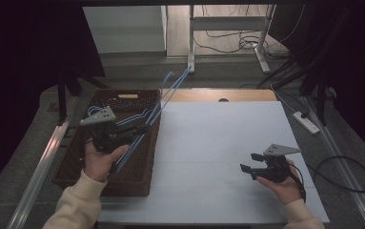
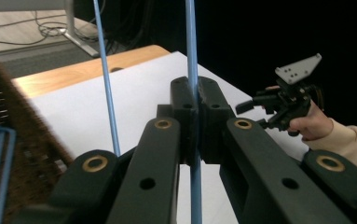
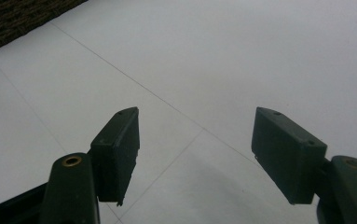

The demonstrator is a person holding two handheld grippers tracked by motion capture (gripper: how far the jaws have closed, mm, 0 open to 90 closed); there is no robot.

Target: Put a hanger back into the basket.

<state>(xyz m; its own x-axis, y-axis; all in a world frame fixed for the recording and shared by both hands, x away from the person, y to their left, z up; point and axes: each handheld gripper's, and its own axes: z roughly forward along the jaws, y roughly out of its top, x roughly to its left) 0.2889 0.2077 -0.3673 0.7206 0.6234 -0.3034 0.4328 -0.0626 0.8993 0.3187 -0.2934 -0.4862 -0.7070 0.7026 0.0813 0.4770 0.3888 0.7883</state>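
Note:
A thin blue hanger slants up over the brown woven basket at the table's left, its long rods pointing to the far side. My left gripper is shut on one of those rods above the basket. In the left gripper view the jaws meet around the blue rod, with my left gripper pinching it and a second rod running to the left. My right gripper hovers open over the white tabletop at the near right, with nothing between its jaws. It also appears farther off as the right gripper.
More blue hangers lie inside the basket. A wooden strip runs along the table's far edge. On the floor to the right are a power strip and loose cables. Desk legs stand beyond.

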